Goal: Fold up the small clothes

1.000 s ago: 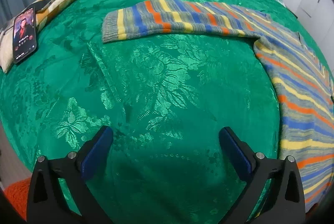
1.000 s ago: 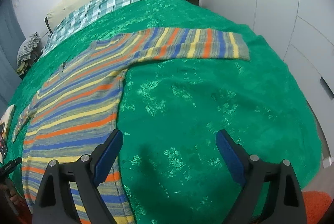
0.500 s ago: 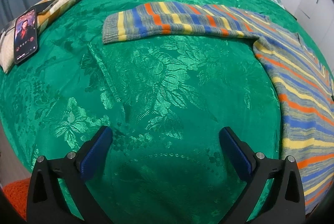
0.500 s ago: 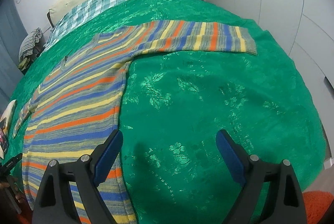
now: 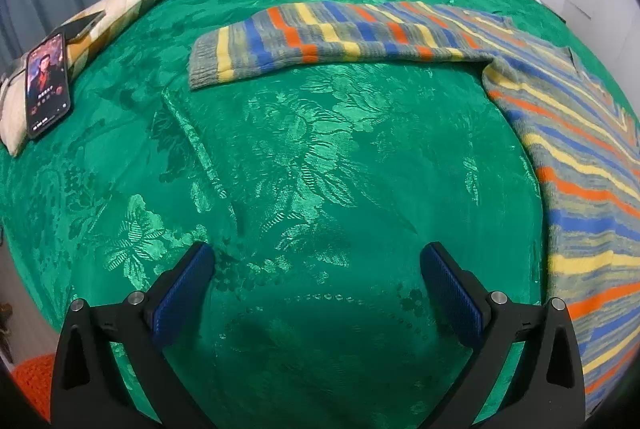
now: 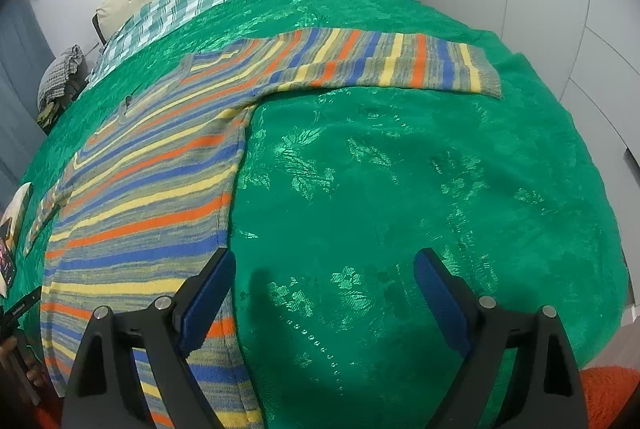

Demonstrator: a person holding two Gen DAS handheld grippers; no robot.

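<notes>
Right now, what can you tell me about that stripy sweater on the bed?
The stripy sweater looks knitted, with orange, blue, yellow and grey bands. It lies flat and unfolded on the green bedspread, neck toward the pillows. Both sleeves stretch straight out sideways: one sleeve ends in a grey ribbed cuff, and the other sleeve has one too. Nothing grips it; the right hand-held gripper hangs open at its side edge near the hem.

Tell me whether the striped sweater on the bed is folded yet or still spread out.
Spread out. The striped sweater lies flat on the green bedspread with both sleeves stretched straight out sideways; no part is doubled over.
</notes>
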